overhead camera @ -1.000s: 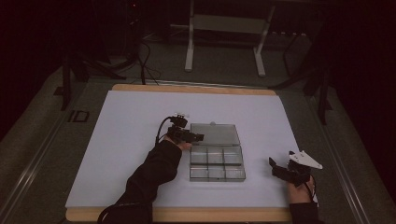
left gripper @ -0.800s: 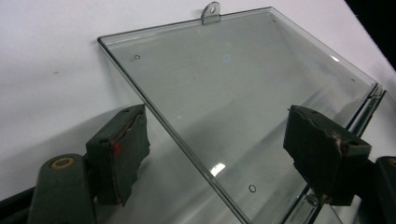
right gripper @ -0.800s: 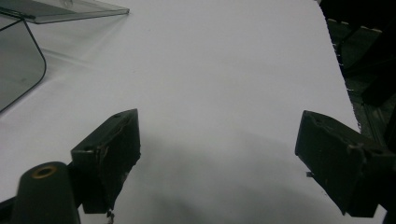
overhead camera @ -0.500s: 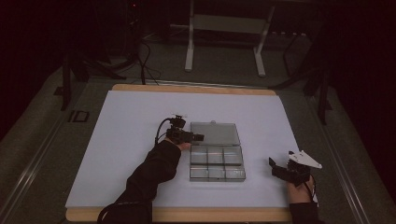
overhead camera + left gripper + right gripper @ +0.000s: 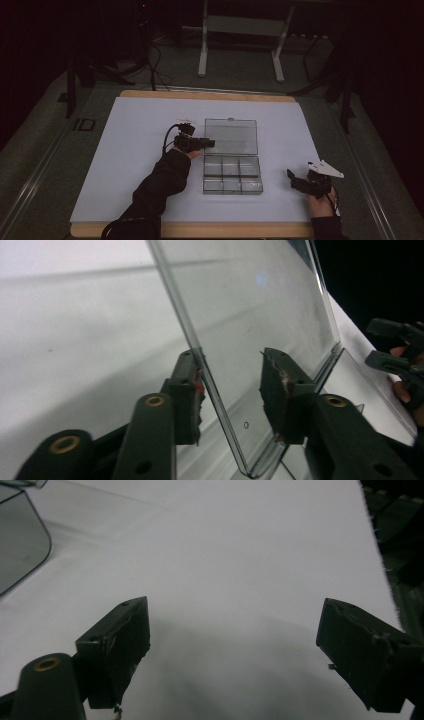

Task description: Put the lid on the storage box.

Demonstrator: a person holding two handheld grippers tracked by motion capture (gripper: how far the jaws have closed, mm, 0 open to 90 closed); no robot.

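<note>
Clear hinged plastic lid (image 5: 250, 315), rectangular compartment box (image 5: 232, 173)

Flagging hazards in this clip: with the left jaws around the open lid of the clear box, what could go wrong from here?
1. The left gripper has just been closing on the lid; one jaw touches its edge, the other stands apart, so the lid could slip or twist.
2. The box lies unheld while the right gripper waits open off to the side, so a pull may drag it.

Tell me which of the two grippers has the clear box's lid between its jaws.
The left gripper: the lid edge stands between its jaws, which have just been closing. The right gripper rests apart over bare white table, jaws wide with nothing between.
</note>
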